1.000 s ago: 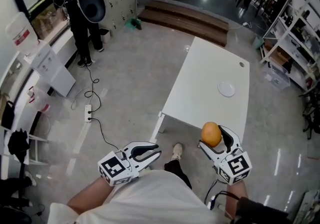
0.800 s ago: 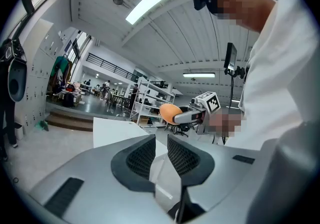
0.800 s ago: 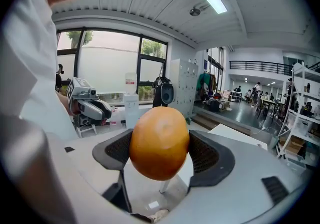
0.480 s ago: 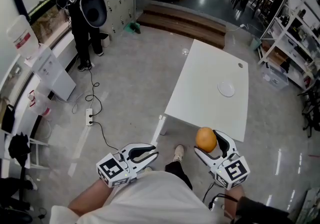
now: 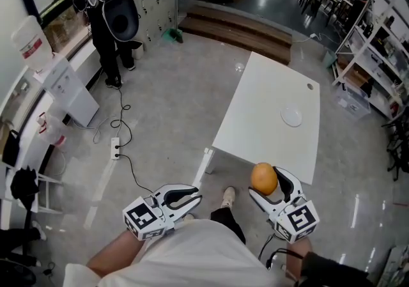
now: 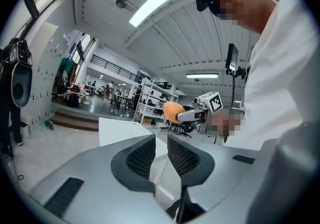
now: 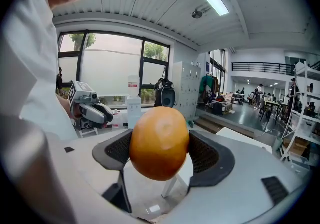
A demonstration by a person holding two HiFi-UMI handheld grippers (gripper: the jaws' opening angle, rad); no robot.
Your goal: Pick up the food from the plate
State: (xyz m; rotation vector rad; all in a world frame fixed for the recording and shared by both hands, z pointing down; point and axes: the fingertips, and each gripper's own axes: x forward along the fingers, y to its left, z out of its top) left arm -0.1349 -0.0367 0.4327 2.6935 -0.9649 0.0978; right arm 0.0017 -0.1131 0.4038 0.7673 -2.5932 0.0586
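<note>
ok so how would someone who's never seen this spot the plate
Find the long white table in the middle of the head view. Toward its far right side lies the plate, small, round and white. It is pale and bare, unlike the small dark spot near the table's far corner.

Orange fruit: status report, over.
Right gripper shut on orange fruit, clear of the white table. Left gripper slightly open, empty. Plate bare. Nothing in the way.
</note>
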